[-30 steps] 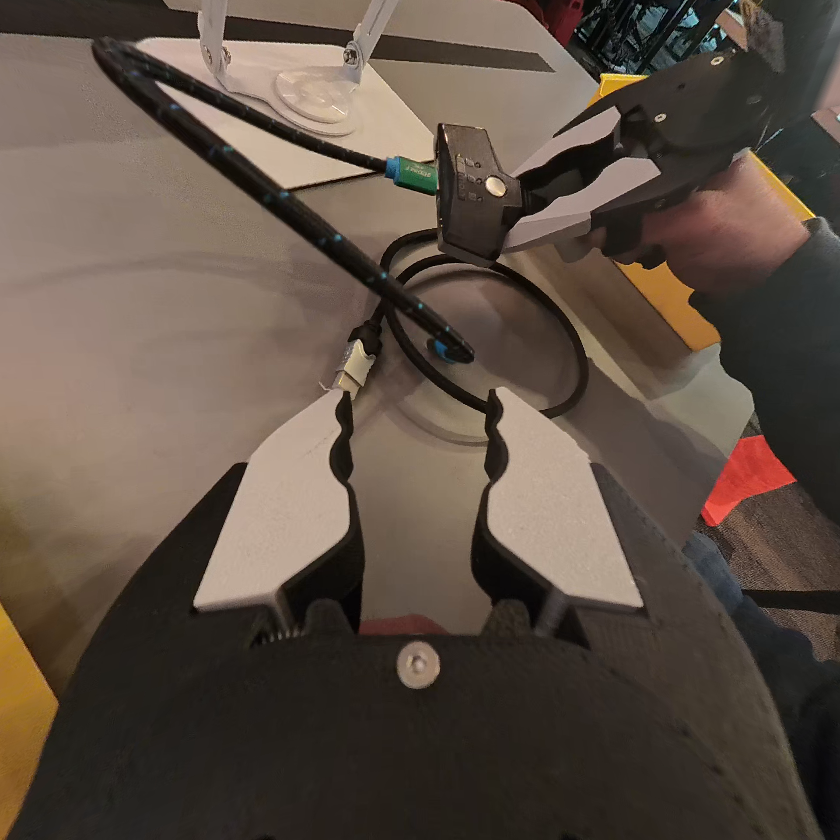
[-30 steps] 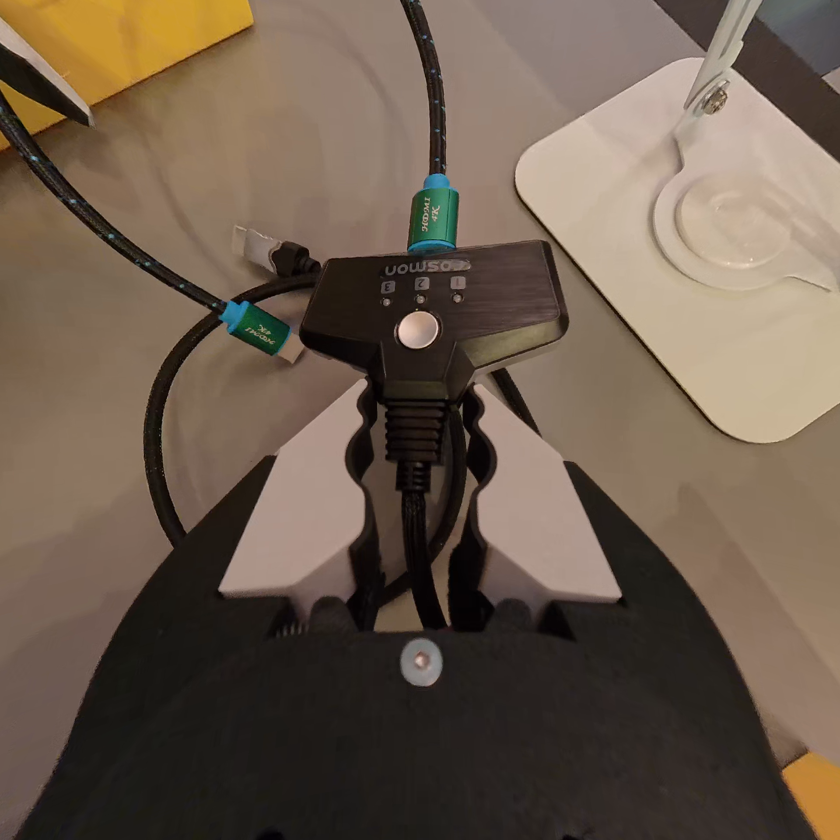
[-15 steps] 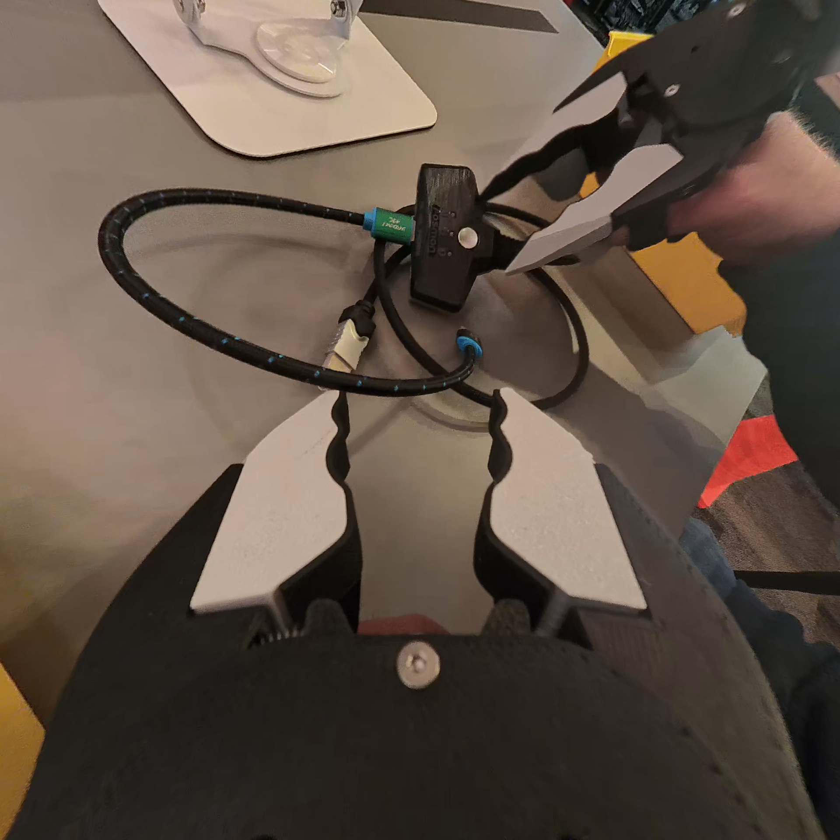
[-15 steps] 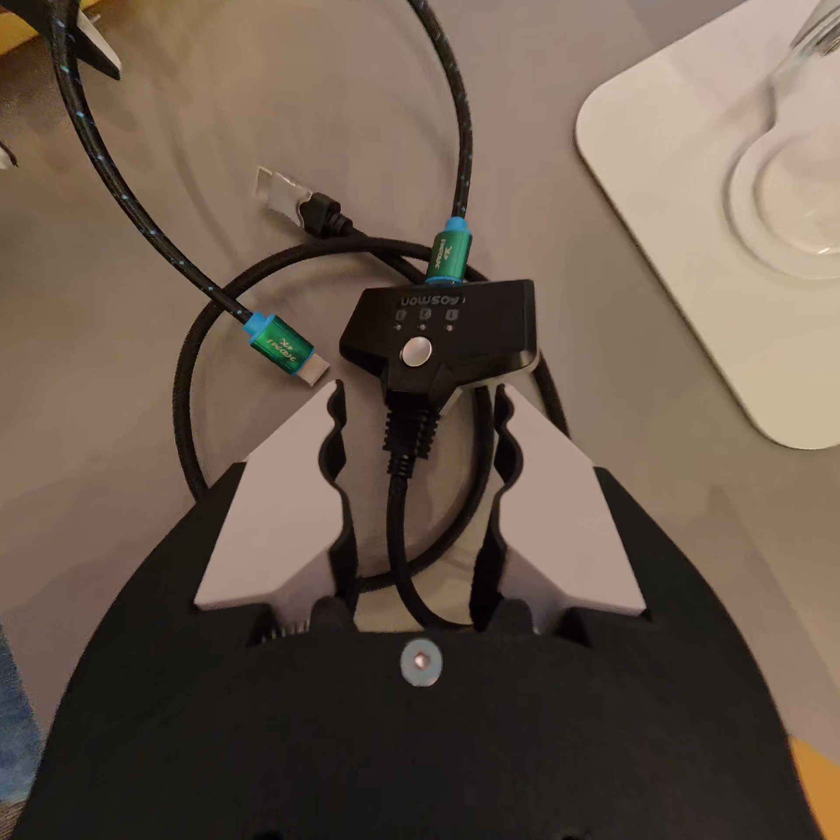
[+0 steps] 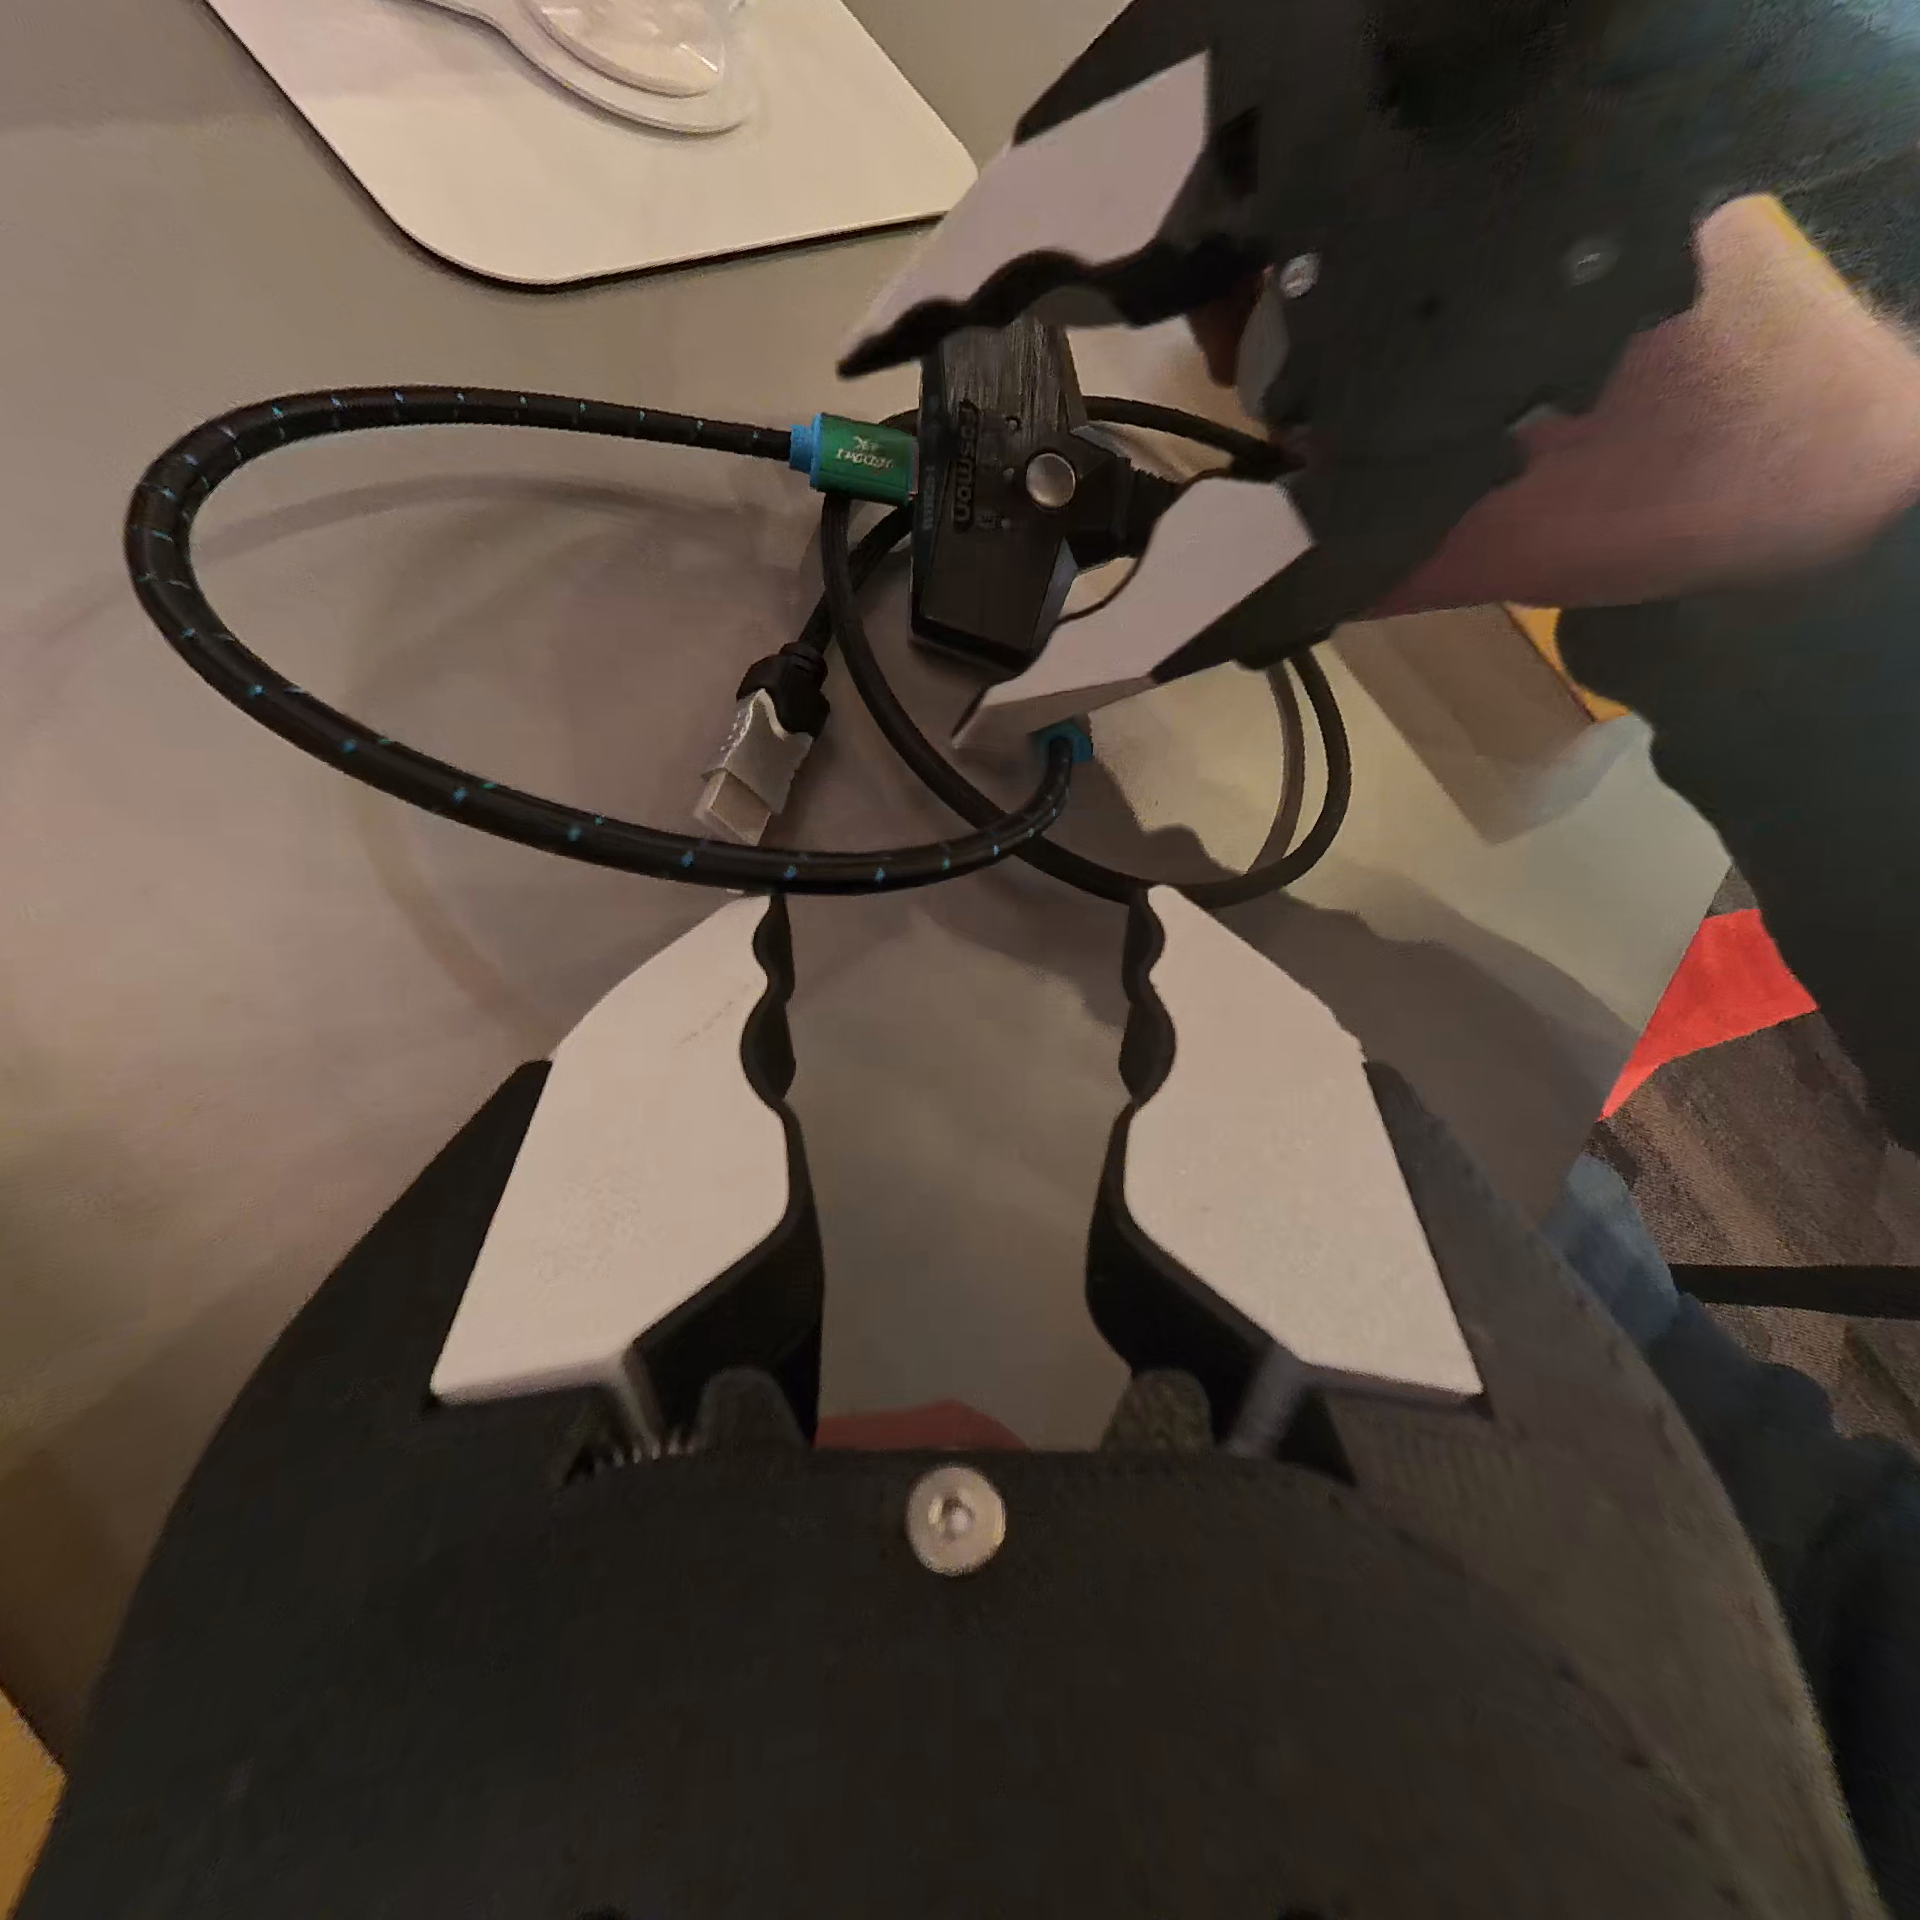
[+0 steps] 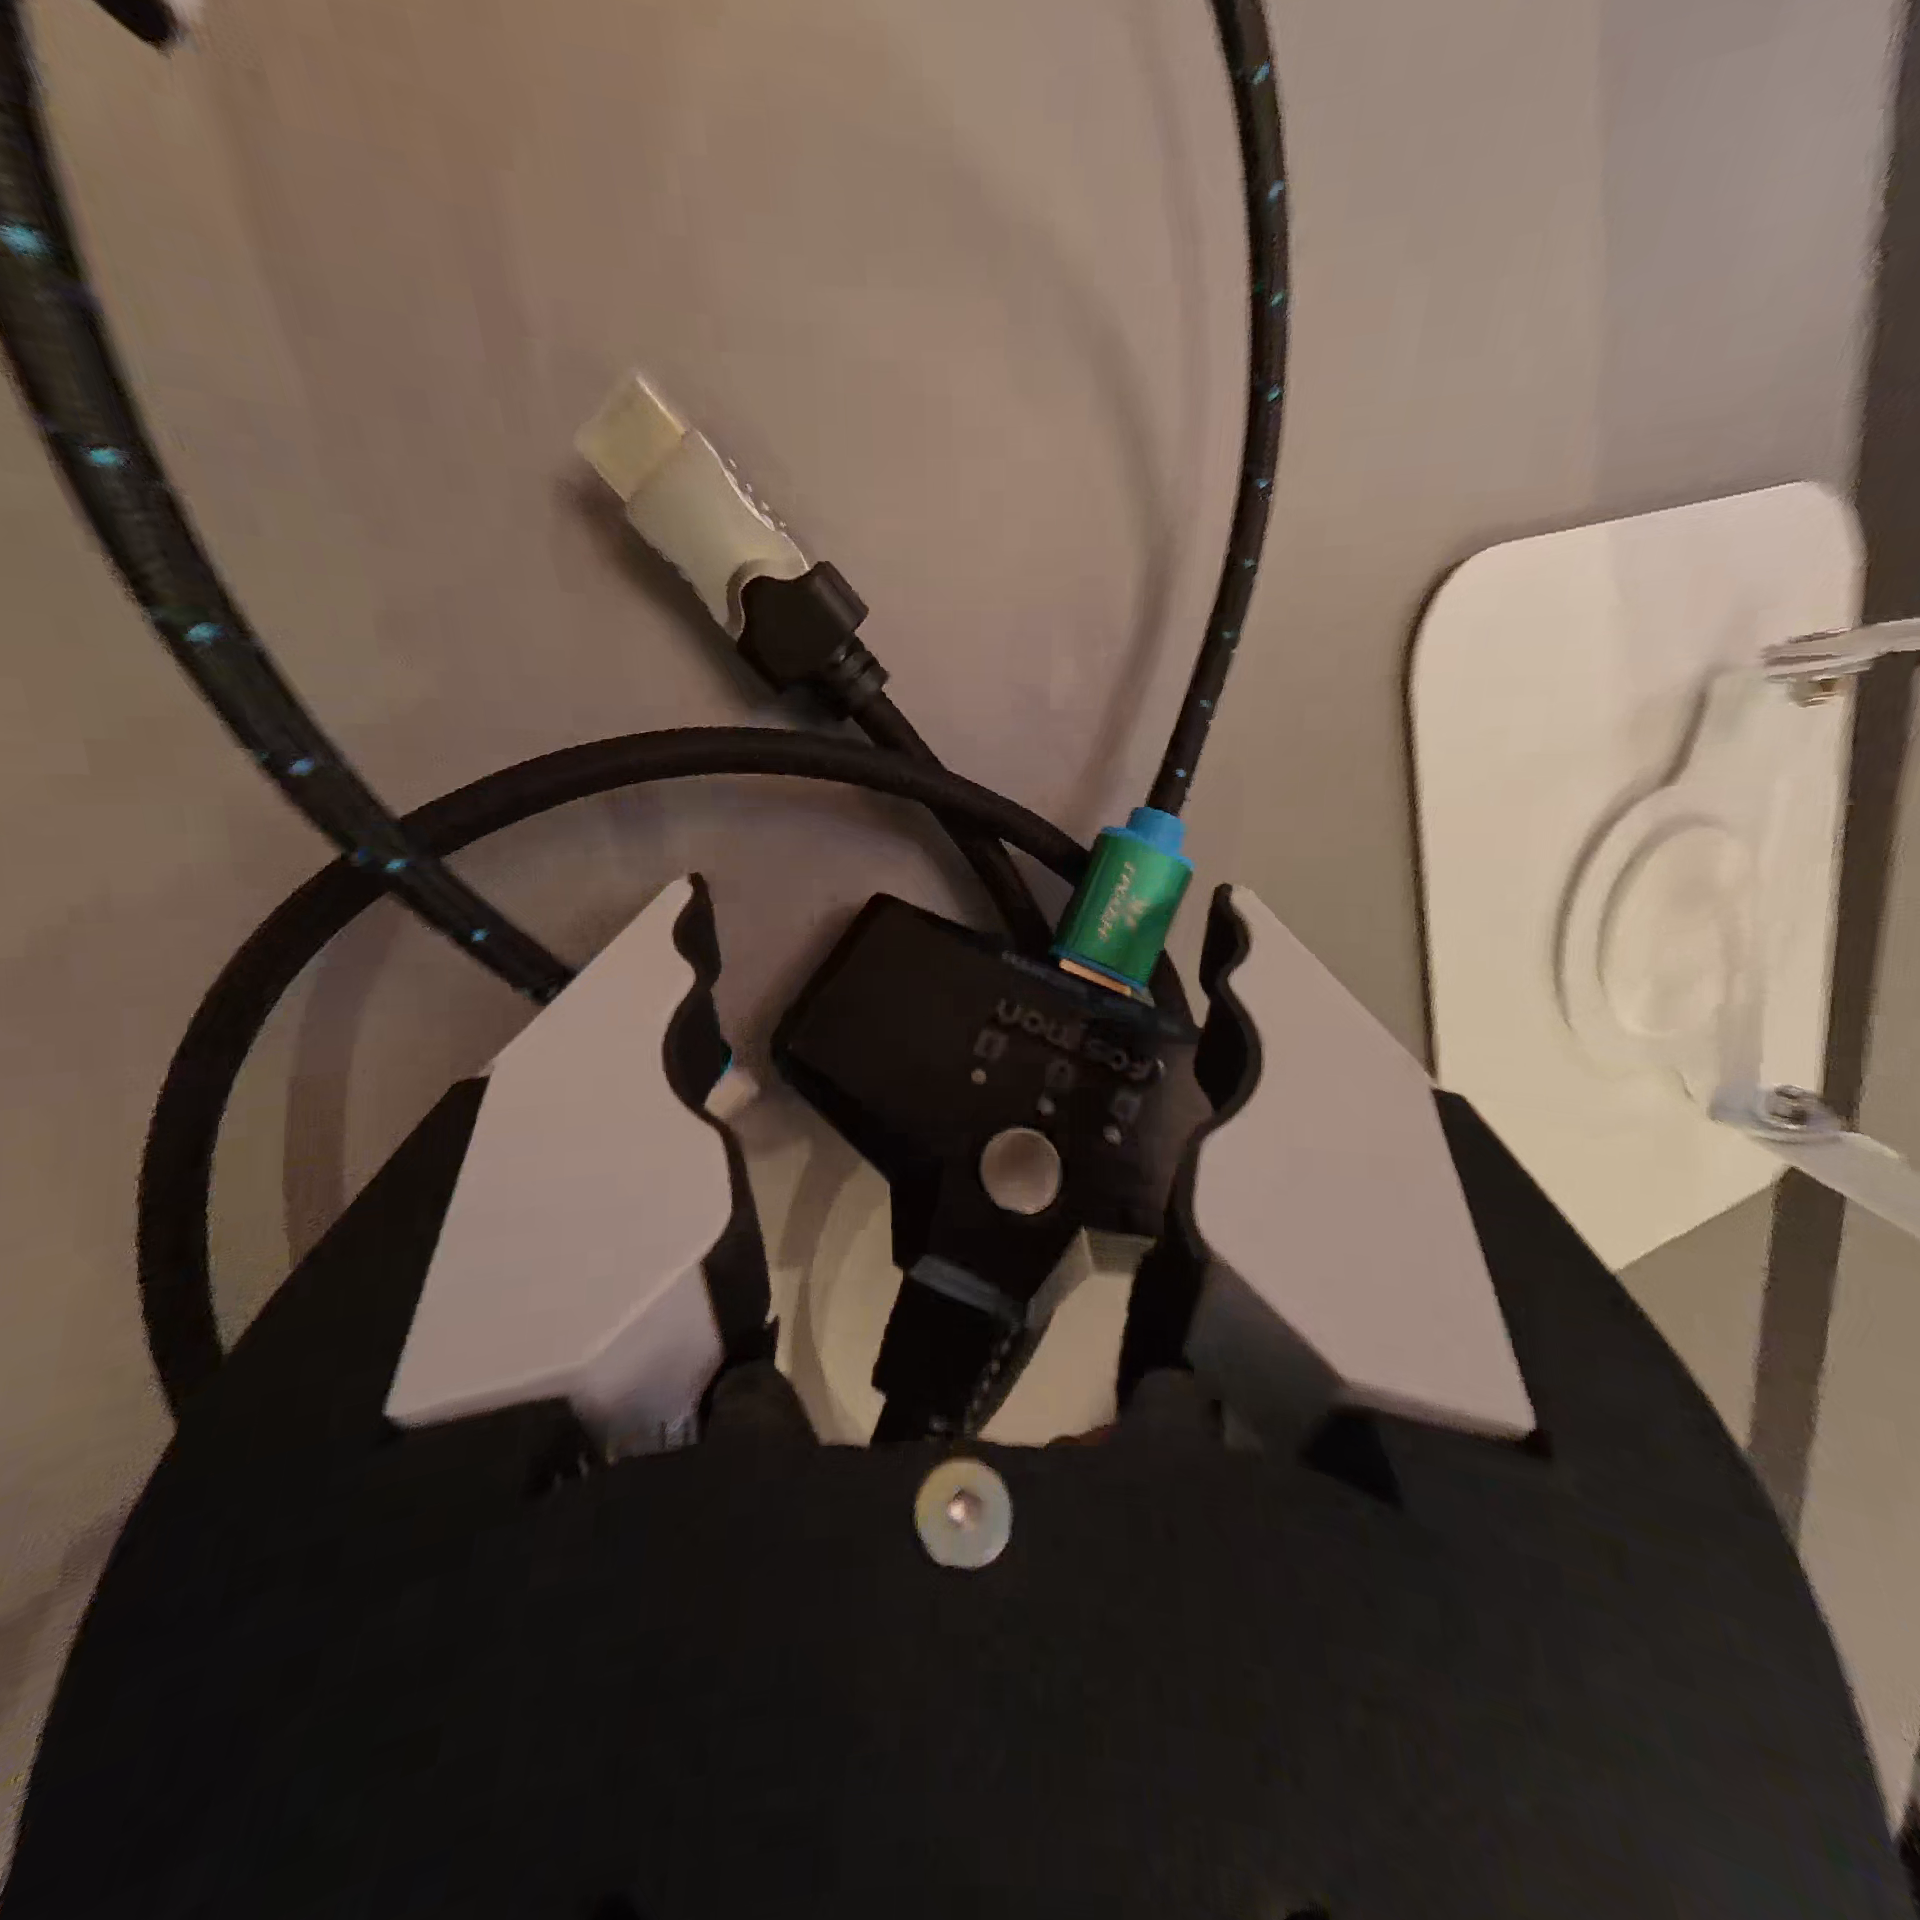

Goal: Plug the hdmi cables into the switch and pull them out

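The black HDMI switch [image 6: 935,1049] lies on the grey table [image 6: 520,312] between the fingers of my open right gripper [image 6: 956,899], which straddles it. A green plug [image 6: 1117,914] of the black, blue-flecked braided cable [image 6: 1257,416] sits in one of the switch's ports. That cable's other green plug [image 6: 732,1091] lies loose, mostly hidden behind my left finger. A silver plug [image 6: 696,499] on the switch's own black cord lies free beyond it. In the left wrist view, my left gripper [image 5: 956,914] is open and empty, just short of the braided cable [image 5: 416,769], with the switch [image 5: 987,520] farther ahead.
A white stand base [image 6: 1662,883] lies right of the switch and shows at the far side in the left wrist view [image 5: 623,135]. A person's hand [image 5: 1714,416] holds the right gripper. The table edge and a red and grey floor [image 5: 1714,997] are on the right. From either gripper's tips it is about 6 cm to the silver plug [image 6: 696,499].
My right gripper let go of the switch's cord neck, the switch came down onto the table, and the gripper opened wide and moved forward around it. My left gripper stayed open.
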